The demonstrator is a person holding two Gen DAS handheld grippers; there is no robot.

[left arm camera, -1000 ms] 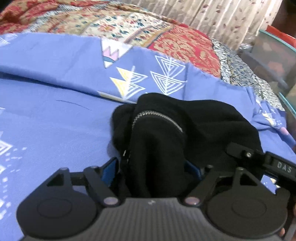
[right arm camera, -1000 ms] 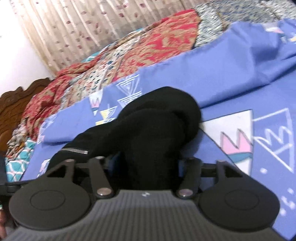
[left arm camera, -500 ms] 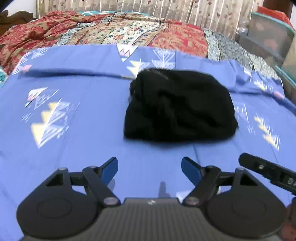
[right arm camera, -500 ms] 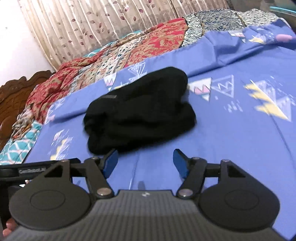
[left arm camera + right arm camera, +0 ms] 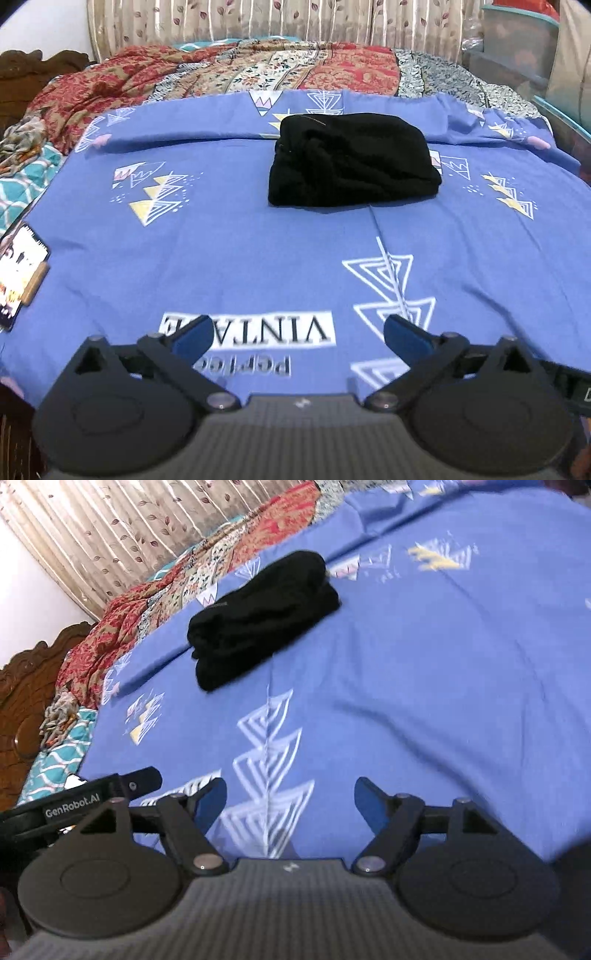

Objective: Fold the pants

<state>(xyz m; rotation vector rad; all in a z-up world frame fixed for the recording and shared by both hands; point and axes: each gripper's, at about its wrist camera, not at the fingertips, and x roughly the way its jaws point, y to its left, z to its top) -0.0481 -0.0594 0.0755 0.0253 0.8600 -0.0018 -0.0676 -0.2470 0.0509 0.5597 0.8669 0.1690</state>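
A bed (image 5: 258,258) under a blue patterned sheet (image 5: 461,229) fills the room before leaf-print curtains (image 5: 258,18), a red patchwork quilt (image 5: 221,70) at its far side. The folded black pants (image 5: 351,166) lie mid-sheet, a phone (image 5: 18,277) at the left edge. The left hand-held gripper (image 5: 295,330) and right hand-held gripper (image 5: 290,792) both gape, holding nothing, well apart from the pants.

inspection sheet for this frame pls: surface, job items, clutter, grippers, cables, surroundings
Surface: blue sheet with triangle prints, spread over the bed.
Job's things: black pants folded into a compact bundle, lying free on the sheet.
Clutter: phone at the sheet's left edge, screen lit.
Grippers: left gripper and right gripper both open, empty, well short of the pants.
Cables: nothing seen.
Surroundings: red patterned quilt behind the sheet, curtain, wooden headboard, plastic bins at right.
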